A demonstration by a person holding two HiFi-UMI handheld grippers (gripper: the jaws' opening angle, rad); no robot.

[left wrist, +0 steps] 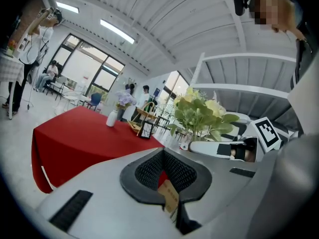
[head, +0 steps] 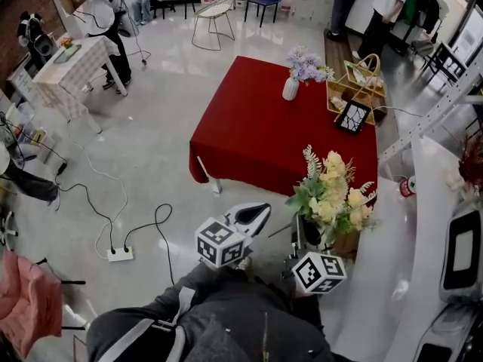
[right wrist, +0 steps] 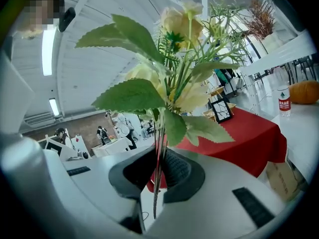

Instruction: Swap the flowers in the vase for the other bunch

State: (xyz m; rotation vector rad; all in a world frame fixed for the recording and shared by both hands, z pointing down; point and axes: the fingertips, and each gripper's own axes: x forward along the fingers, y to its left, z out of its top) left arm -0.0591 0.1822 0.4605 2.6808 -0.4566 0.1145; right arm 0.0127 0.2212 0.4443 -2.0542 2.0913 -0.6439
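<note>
A white vase point(head: 290, 89) with purple flowers point(head: 306, 66) stands at the far side of the red table point(head: 256, 134). In the left gripper view the vase point(left wrist: 112, 118) shows ahead, well out of reach. My right gripper point(head: 306, 238) is shut on the stems of a yellow and green bunch point(head: 332, 194), held upright near the table's near right corner. The stems pass between its pads point(right wrist: 172, 171) under the blooms point(right wrist: 169, 73). Beside it on the left, my left gripper point(head: 255, 213) is shut with nothing in it point(left wrist: 164, 168).
A wire basket point(head: 361, 85) and a small framed picture point(head: 352, 117) sit on the table's right side. A white counter point(head: 423, 225) with a bottle point(head: 407, 185) runs along the right. Cables and a power strip point(head: 119, 253) lie on the floor at left. People stand far back.
</note>
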